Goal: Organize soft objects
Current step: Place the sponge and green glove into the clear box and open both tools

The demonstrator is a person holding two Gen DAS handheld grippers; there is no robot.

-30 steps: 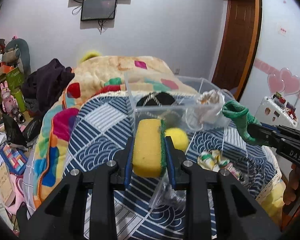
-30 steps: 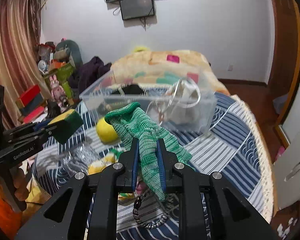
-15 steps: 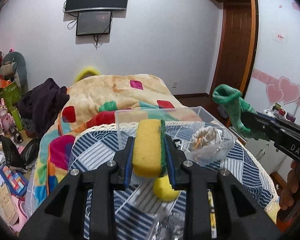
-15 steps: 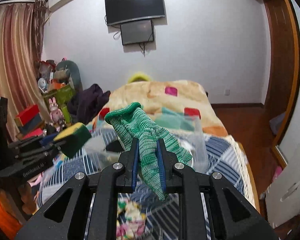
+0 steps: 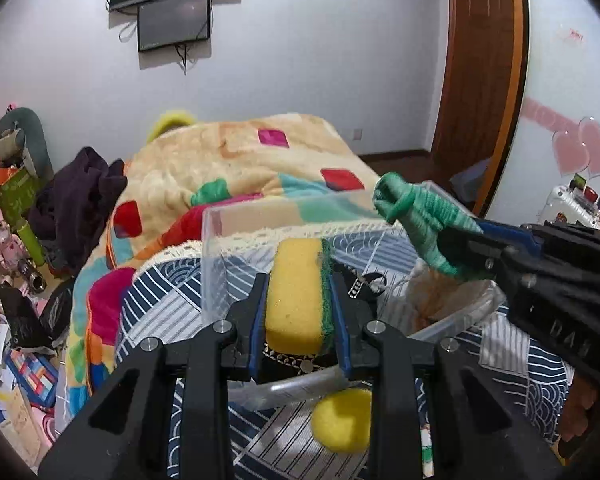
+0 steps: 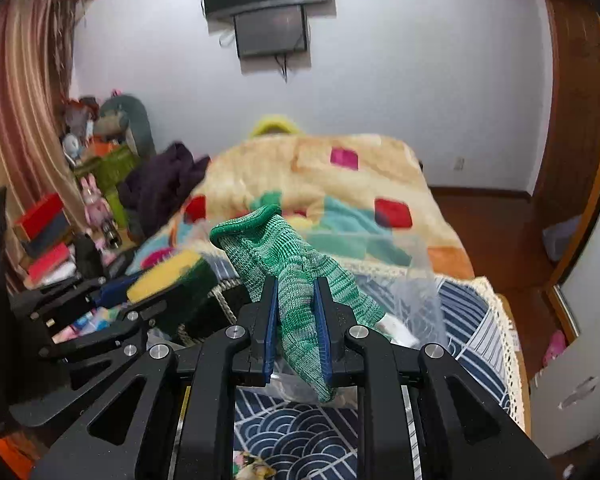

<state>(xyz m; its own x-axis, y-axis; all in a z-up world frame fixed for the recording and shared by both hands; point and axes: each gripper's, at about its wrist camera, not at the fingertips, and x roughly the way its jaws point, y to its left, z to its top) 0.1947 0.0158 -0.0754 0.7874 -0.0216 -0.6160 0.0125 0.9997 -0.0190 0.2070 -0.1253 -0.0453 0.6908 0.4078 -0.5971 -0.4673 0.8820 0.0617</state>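
My left gripper (image 5: 298,280) is shut on a yellow sponge with a green scouring side (image 5: 296,292); it also shows in the right wrist view (image 6: 168,274). It hangs over a clear plastic bin (image 5: 216,248) on the bed. My right gripper (image 6: 296,284) is shut on a green knitted glove (image 6: 280,252), also seen in the left wrist view (image 5: 416,216), above the bin's right side. The bin holds a black item with white trim (image 5: 300,360) and a crumpled clear bag (image 5: 432,300).
A yellow ball (image 5: 342,420) lies on the blue patterned bedcover (image 5: 152,312) in front of the bin. A colourful blanket (image 5: 240,168) covers the far bed. Dark clothes (image 5: 80,192) and clutter (image 5: 16,360) sit at left. A wooden door (image 5: 480,80) is at right.
Both grippers moved forward and down over the clear bin, still holding the sponge and the glove. The yellow ball now lies below the left gripper.
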